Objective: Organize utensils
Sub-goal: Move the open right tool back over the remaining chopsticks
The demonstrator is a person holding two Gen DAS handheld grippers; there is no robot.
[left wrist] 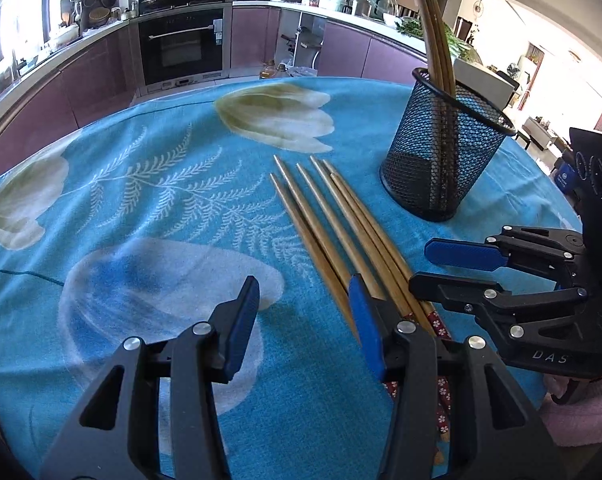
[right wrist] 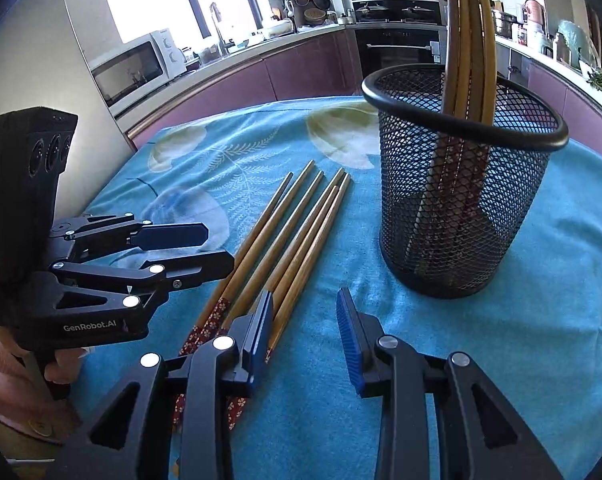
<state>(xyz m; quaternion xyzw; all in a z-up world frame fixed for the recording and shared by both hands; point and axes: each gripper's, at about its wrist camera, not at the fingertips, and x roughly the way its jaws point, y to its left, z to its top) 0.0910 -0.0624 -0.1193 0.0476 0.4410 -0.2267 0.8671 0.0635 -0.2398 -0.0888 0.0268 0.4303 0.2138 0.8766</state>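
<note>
Lying loose: 6 chopsticks point(right wrist: 285, 232) beside mesh holder point(right wrist: 461, 208).

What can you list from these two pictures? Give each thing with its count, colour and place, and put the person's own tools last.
Loose chopsticks: six, wooden with red patterned handles, side by side on the cloth.
Cup: one, black mesh, upright beside the loose chopsticks.
Chopsticks in cup: about three, wooden, standing tips up.
Tablecloth: one, blue with pale flowers, over the table.
Left gripper: black with blue pads, open, at the handles.
Right gripper: black with blue pads, open, at the handles.
</note>
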